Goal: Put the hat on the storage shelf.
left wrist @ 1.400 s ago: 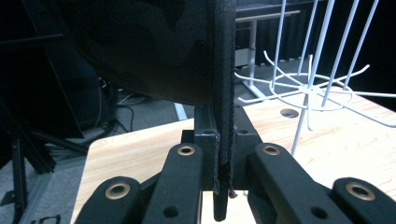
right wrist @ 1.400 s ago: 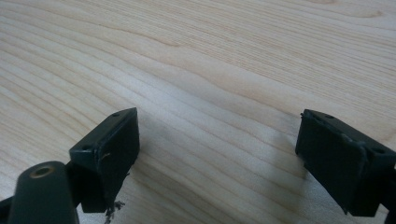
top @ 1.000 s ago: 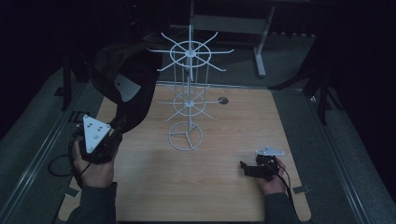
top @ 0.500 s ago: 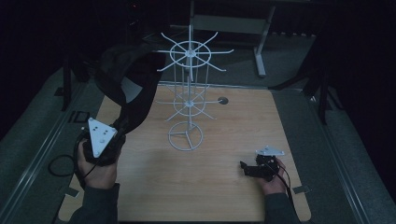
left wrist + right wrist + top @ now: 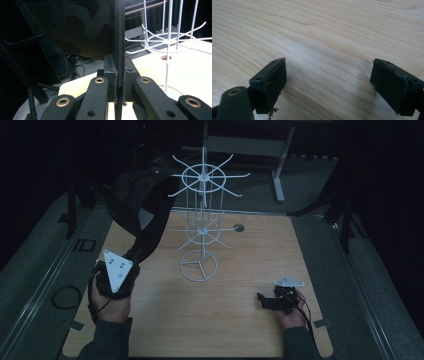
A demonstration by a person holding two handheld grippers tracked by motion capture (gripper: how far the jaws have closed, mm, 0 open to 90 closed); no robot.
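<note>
No legible writing on black cap point(image 5: 135, 200)

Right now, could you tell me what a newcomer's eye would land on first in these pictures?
First, the tall white wire display rack with spoked hook rings, standing mid-table toward the far edge. Next, the black camouflage-patterned fabric bag raised at its left, its black strap pinched between the fingers of the left gripper. Last, the right gripper resting open on the pale wooden table near its front right.
</note>
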